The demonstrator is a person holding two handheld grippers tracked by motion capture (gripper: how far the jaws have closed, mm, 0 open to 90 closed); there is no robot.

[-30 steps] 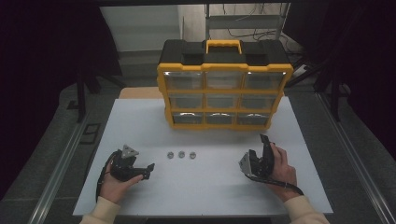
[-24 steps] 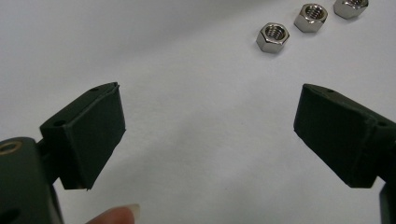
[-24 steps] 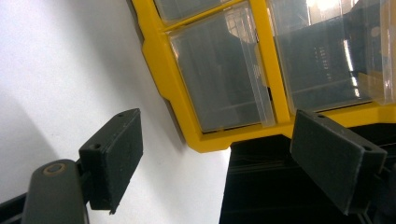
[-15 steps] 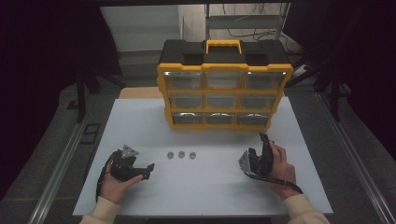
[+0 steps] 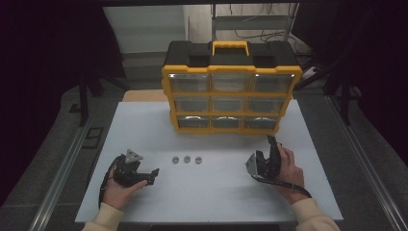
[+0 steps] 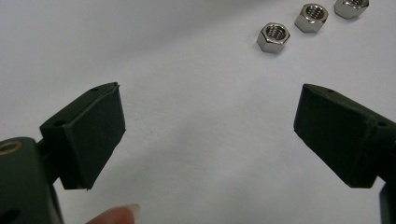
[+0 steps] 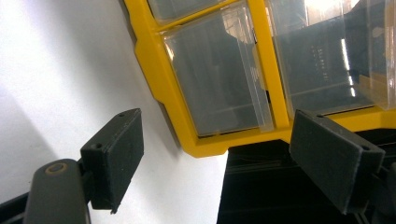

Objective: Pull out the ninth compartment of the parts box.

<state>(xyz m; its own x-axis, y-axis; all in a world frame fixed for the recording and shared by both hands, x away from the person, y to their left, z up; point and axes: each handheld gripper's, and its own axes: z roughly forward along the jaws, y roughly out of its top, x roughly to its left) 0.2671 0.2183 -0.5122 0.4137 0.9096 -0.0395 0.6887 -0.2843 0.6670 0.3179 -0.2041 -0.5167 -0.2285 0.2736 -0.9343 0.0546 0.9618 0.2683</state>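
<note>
Three steel hex nuts (image 5: pixel 186 159) lie in a short row on the white table (image 5: pixel 211 187), in front of a yellow and black drawer organizer (image 5: pixel 230 89) with clear drawers. My left gripper (image 5: pixel 152 175) rests low at the front left, open and empty, pointing right toward the nuts (image 6: pixel 273 37), which sit a little beyond its jaws. My right gripper (image 5: pixel 270 144) rests at the front right, open and empty, aimed at the organizer's lower right corner (image 7: pixel 205 88). A hand holds each gripper.
The organizer stands upright at the back middle of the table with all drawers closed and a yellow handle (image 5: pixel 230 47) on top. Dark floor and metal rails (image 5: pixel 62 168) flank the table. A wooden board (image 5: pixel 144 96) lies behind the table's left part.
</note>
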